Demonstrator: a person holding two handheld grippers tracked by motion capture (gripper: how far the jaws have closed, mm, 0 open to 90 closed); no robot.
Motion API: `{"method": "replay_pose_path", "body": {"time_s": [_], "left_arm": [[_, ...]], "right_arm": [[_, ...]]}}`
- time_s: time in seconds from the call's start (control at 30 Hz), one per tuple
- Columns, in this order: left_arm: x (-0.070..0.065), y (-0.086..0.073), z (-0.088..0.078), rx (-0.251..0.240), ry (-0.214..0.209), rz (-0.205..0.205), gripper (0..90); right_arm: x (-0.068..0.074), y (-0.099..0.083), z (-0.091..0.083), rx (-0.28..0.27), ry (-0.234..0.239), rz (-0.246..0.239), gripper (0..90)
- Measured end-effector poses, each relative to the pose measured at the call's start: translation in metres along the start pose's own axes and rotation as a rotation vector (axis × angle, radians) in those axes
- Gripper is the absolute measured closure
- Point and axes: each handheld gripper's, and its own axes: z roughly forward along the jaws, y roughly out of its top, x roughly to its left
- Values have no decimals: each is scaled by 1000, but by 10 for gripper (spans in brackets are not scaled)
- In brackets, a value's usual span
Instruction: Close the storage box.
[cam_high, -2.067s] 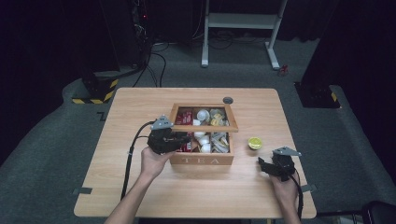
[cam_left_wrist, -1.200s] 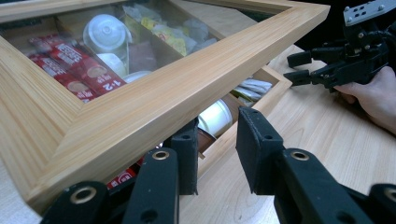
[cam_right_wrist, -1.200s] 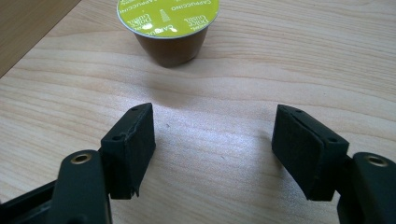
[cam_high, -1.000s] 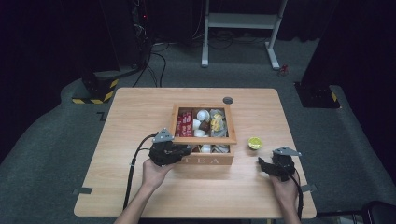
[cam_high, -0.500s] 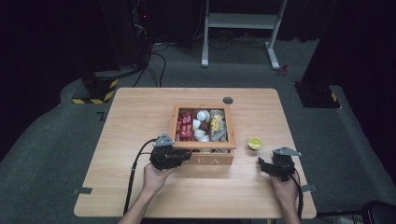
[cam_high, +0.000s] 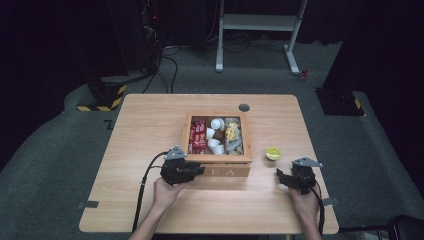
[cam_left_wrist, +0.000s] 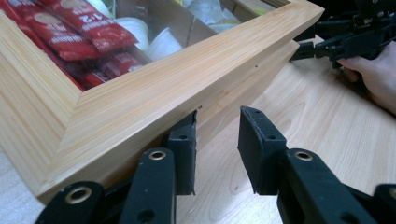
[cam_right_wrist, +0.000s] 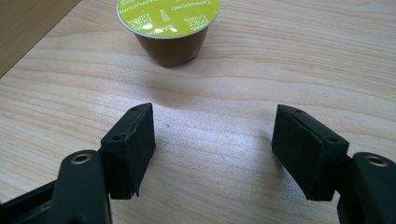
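Note:
A wooden tea box (cam_high: 220, 171) stands mid-table, and its windowed lid (cam_left_wrist: 154, 88) shows red packets (cam_left_wrist: 70, 28) and white cups underneath. My left gripper (cam_high: 200, 170) sits at the box's front left corner. Its jaws (cam_left_wrist: 217, 135) are open: one fingertip (cam_left_wrist: 187, 140) is tucked under the lid's front rail, the other is free over the table. My right gripper (cam_high: 280, 175) rests on the table to the right, open (cam_right_wrist: 215, 140). A brown coffee capsule with a yellow-green top (cam_right_wrist: 168, 23) stands just beyond its jaws (cam_high: 272, 152), not between them.
The table (cam_high: 150, 125) has a round cable hole (cam_high: 244, 107) behind the box. A black cable (cam_high: 142, 195) trails from my left gripper toward the near edge. A metal stand (cam_high: 255, 30) sits on the floor beyond the table. My right gripper (cam_left_wrist: 299, 42) is visible past the box's corner.
The lid's front rail has come down from a raised tilt to lie on the box. My left gripper came toward me with it. The right gripper stayed put.

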Motion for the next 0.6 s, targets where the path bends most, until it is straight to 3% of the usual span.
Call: {"method": "replay_pose_path", "body": {"time_s": [0.6], "left_arm": [[-3,-11,2,28,-1,29,645]], "right_arm": [[0,0,0,0,0,1,303]]}}
